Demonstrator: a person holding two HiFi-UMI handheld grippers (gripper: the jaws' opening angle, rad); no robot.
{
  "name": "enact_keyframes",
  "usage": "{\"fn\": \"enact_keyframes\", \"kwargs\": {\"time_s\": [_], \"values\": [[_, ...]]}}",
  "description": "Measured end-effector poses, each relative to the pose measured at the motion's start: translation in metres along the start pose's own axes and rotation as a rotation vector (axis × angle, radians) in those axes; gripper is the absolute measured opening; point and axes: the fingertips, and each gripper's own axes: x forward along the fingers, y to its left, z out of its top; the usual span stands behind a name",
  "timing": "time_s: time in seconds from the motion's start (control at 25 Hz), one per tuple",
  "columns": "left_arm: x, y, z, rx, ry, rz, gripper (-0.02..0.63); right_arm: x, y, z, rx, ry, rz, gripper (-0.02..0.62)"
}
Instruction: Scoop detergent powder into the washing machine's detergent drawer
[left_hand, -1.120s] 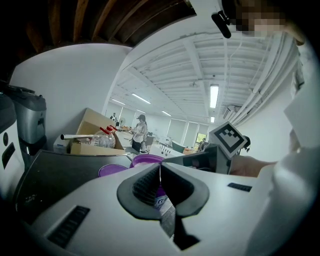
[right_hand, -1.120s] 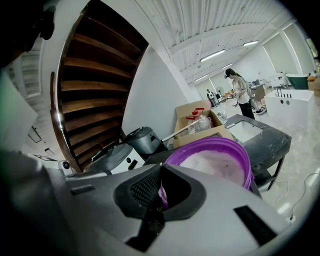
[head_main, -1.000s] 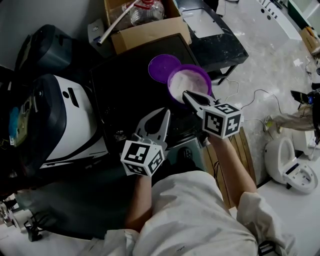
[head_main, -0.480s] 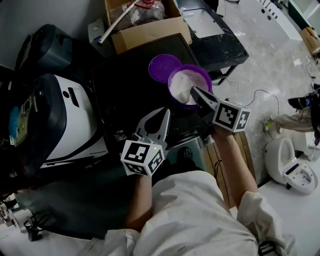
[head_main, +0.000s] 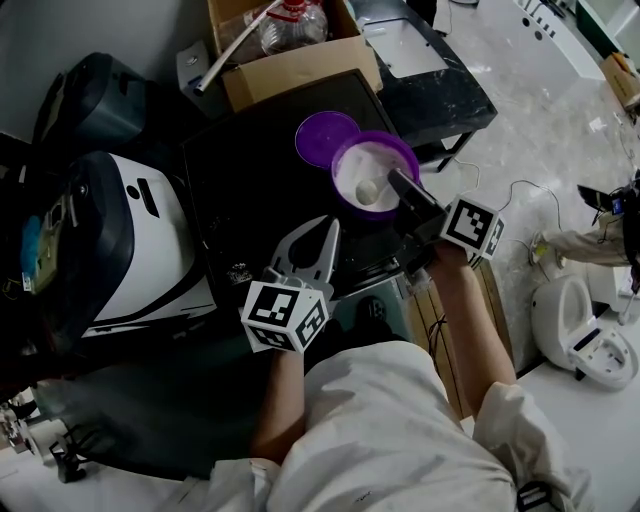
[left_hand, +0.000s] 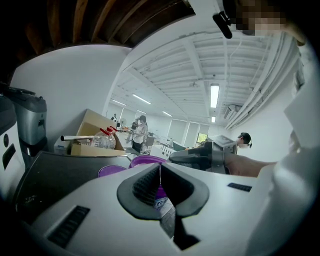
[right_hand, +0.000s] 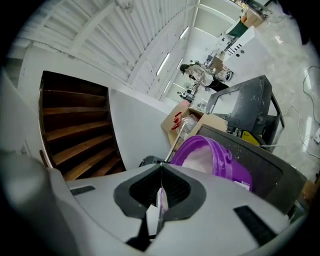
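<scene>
Purple tub + lid, white powder, prob. white scoop, brown box.

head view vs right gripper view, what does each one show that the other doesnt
Only the head view: the left tongs, the purple lid beside the tub, and the scoop with its bowl sitting in the white powder. Only the right gripper view: wooden steps, and a close look at the right tongs shut on the scoop's thin handle. Both: the purple tub of powder and the cardboard box beyond it.
</scene>
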Motion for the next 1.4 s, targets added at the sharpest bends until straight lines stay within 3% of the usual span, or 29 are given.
{"fn": "enact_keyframes", "kwargs": {"time_s": [0.8, 1.4], "values": [[0.007, -0.020, 0.003, 0.010, -0.029, 0.084, 0.020, -0.014, -0.029, 0.019, 0.368, -0.073, 0.113, 0.012], [0.000, -0.017, -0.006, -0.015, -0.039, 0.160, 0.021, -0.013, -0.019, 0.017, 0.398, -0.025, 0.177, 0.012]]}}
